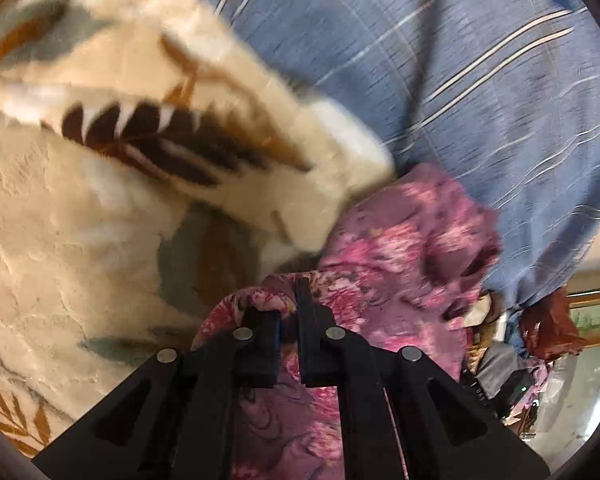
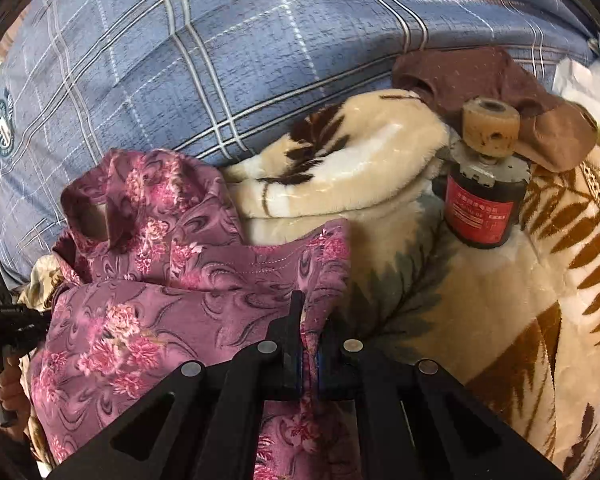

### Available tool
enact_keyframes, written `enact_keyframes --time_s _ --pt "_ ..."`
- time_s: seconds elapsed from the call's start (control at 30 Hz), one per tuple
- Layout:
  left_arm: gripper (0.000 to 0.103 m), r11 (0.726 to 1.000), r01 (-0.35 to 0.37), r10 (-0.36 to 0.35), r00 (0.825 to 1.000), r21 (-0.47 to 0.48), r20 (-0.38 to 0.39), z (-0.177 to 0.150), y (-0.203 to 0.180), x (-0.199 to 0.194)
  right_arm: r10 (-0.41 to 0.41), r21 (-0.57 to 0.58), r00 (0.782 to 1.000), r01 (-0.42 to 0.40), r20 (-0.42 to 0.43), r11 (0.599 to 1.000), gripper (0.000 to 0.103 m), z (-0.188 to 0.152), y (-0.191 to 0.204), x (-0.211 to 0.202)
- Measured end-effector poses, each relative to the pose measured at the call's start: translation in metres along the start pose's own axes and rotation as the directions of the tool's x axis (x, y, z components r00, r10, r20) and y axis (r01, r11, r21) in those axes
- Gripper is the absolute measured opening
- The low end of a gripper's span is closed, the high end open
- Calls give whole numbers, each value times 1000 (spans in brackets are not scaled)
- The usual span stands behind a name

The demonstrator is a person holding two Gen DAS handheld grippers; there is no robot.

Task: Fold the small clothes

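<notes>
1. The left gripper (image 1: 290,312) has its black fingers (image 1: 306,320) clenched on a fold of the mauve-pink floral-print fabric garment (image 1: 400,240); the cloth bunches up just beyond the tips and hangs below them.
2. The right gripper (image 2: 310,332) also has its fingers (image 2: 290,336) clamped on an edge of the same garment (image 2: 160,292), a thin strip of cloth running down between the pads.
3. In the right wrist view the garment lies crumpled to the left and near, resting on the plush cream blanket with brown and grey leaf print (image 2: 460,288) and against the blue plaid bedsheet (image 2: 220,60) farther off.
4. A dark cylinder with a red label and a tan cork-like top (image 2: 482,196) stands on the blanket to the right, well apart from the garment.
5. A brown cloth (image 2: 480,76) lies crumpled just behind the cylinder.
6. At the far left edge of the right wrist view a hand (image 2: 8,392) grips a black handle.
</notes>
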State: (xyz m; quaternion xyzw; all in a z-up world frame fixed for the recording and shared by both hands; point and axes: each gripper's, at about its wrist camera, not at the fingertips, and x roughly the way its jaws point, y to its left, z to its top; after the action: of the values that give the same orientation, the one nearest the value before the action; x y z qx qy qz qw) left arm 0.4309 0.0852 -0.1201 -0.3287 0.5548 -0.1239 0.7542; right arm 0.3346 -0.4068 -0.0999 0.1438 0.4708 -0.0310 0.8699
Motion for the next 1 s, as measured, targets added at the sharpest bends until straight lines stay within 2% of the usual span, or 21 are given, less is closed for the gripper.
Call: enact_keyframes --time_s 0.07,0.1,0.13,0.17,0.23,0.27,0.3,0.37,0.4,0.47,0.53,0.6,0.63,0.67,0.7,0.73,0.8,0.83,0.9,0.93,1.0 --pt "4 997 75 -77 995 37 67 3 -10 -25 26 30 996 -28 82 999 4 4 -7 -24" --pt "4 991 118 -124 987 56 106 5 -14 -41 67 62 988 -77 142 995 4 7 -15 -42" --pt "4 980 188 -196 972 71 131 8 -19 -57 107 88 976 -126 191 988 4 8 -22 -58" --pt "4 973 220 -229 963 75 139 11 -20 -62 128 98 962 -155 242 983 4 8 -26 -71" --pt "4 954 283 -296 941 97 166 15 -25 -72 109 87 940 -144 322 986 4 8 -27 -87" --pt "4 956 274 -289 941 105 176 17 -26 -73 102 78 933 -137 345 987 4 7 -26 -90" --pt "4 972 212 -228 957 106 179 19 -27 -68 96 81 934 -132 345 988 4 7 -24 -88" --pt "4 994 78 -88 988 81 129 22 -23 -40 114 93 954 -145 278 985 6 8 -19 -64" --pt "4 997 47 -52 994 59 94 23 -16 -23 109 95 963 -135 245 986 8 6 -16 -51" --pt "4 1000 17 -17 999 -1 43 21 1 5 31 95 986 -47 164 994 10 2 -12 -24" --pt "4 998 25 -25 1000 -63 1 19 16 15 22 105 996 -32 90 994 11 0 -12 -8" --pt "9 995 60 -60 998 -82 3 20 17 7 23 121 995 -35 100 992 18 2 -15 -16" --pt "21 994 78 -77 997 -79 23 22 15 -5 22 134 991 -40 131 990 30 3 -19 -27" --pt "41 994 95 -92 994 -61 51 23 10 -18 33 149 983 -61 183 987 39 4 -21 -43" --pt "52 994 103 -99 991 -40 87 22 4 -31 52 157 972 -90 228 984 58 3 -21 -59" --pt "64 994 103 -99 984 -20 146 19 -2 -49 95 150 955 -141 280 979 64 2 -16 -77" --pt "65 997 76 -79 974 26 213 13 -15 -69 166 99 936 -205 309 974 64 2 -2 -94" --pt "65 998 43 -54 975 53 217 9 -21 -72 208 61 929 -237 307 970 64 0 11 -99" --pt "65 996 27 -43 983 87 179 4 -25 -65 318 -27 917 -321 242 947 64 -4 56 -89" --pt "65 996 25 -39 986 87 163 4 -24 -63 371 -68 911 -365 181 929 64 -10 76 -80" --pt "65 997 30 -39 991 68 126 -3 -26 -54 427 -118 900 -416 91 902 64 -23 105 -62"
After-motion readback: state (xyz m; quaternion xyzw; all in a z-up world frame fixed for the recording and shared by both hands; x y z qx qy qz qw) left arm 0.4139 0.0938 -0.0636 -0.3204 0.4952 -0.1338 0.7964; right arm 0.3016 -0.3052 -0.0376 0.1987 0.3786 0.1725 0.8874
